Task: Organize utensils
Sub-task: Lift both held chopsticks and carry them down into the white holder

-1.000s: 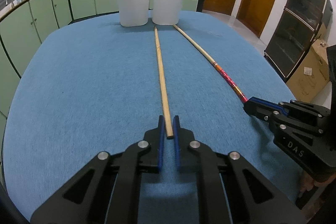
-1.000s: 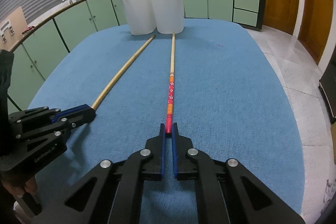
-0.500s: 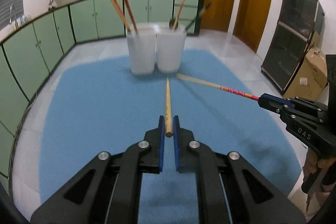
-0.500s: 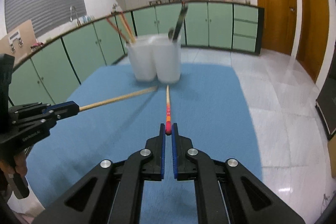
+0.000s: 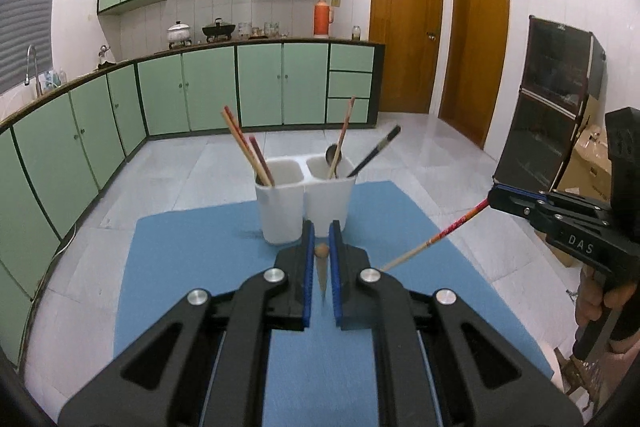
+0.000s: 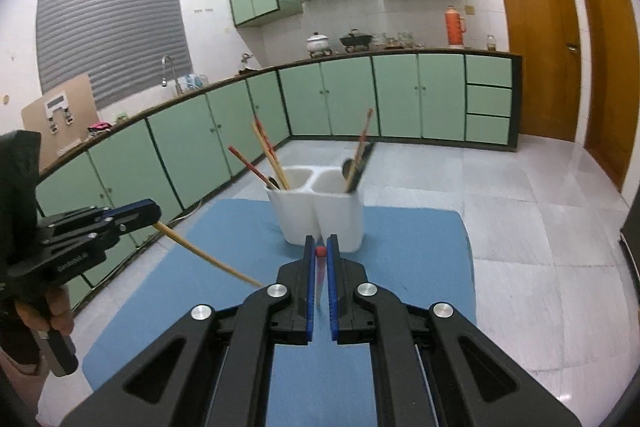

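**Both chopsticks are off the table and in the air**

A second ago the two sticks lay flat on the blue cloth (image 5: 192,267), tips reaching toward the white holder (image 5: 306,205). Now both are lifted clear. The left gripper (image 5: 321,259) is pinched on the butt end of the plain wooden chopstick (image 5: 321,251), low in the centre of its view, so only the round end shows, the shaft dropping away beneath. The right gripper (image 6: 320,259) is pressed shut on the red-tipped chopstick (image 6: 320,251) the same way. From the left view, that painted stick (image 5: 436,239) slants down from the right gripper (image 5: 496,195) at the right edge; from the right view, the wooden stick (image 6: 208,255) slants from the left gripper (image 6: 154,215) at the left edge.

I judge the pickup done; what remains is steering each stick over the holder and dropping it in.

The holder is smooth white plastic, two rounded cups joined side by side, already bristling with chopsticks and a spoon. The cloth looks like nubby woven fabric. Both sticks are thin, rigid and tapered, liable to swing in an end grip.
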Action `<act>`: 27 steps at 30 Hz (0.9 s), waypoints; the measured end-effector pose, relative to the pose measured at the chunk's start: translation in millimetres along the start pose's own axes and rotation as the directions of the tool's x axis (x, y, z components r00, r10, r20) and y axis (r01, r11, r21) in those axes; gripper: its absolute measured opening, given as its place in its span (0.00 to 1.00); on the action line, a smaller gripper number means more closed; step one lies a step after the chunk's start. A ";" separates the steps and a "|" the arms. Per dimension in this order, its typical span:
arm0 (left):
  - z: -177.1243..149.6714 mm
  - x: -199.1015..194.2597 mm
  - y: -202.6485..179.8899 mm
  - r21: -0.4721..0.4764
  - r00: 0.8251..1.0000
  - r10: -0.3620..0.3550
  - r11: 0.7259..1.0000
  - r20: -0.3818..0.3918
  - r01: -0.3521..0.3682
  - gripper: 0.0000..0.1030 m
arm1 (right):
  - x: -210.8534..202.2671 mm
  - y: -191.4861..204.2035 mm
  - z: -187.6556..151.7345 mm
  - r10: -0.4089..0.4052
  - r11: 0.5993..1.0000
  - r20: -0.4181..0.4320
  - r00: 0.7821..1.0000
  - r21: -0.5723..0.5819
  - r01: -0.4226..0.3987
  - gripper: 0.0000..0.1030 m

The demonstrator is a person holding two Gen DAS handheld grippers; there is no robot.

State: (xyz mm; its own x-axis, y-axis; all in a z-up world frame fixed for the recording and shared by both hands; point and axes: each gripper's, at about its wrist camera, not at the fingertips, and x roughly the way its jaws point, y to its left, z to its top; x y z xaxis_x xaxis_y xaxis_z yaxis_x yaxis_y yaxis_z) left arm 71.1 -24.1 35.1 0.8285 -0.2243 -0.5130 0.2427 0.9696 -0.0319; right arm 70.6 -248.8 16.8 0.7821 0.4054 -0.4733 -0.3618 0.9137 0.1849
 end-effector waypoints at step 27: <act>62.9 -5.4 -0.7 0.061 0.991 -0.032 0.998 0.131 0.025 0.06 | 1.9 11.5 94.5 0.096 0.990 0.096 0.991 -0.116 -0.085 0.05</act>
State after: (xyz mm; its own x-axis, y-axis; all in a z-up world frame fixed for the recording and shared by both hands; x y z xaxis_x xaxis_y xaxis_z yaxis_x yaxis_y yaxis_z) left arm 98.2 -29.8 91.9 0.8790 -0.2666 -0.3952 0.2934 0.9560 0.0077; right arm 115.8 -235.0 99.5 0.7889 0.4921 -0.3680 -0.4831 0.8668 0.1234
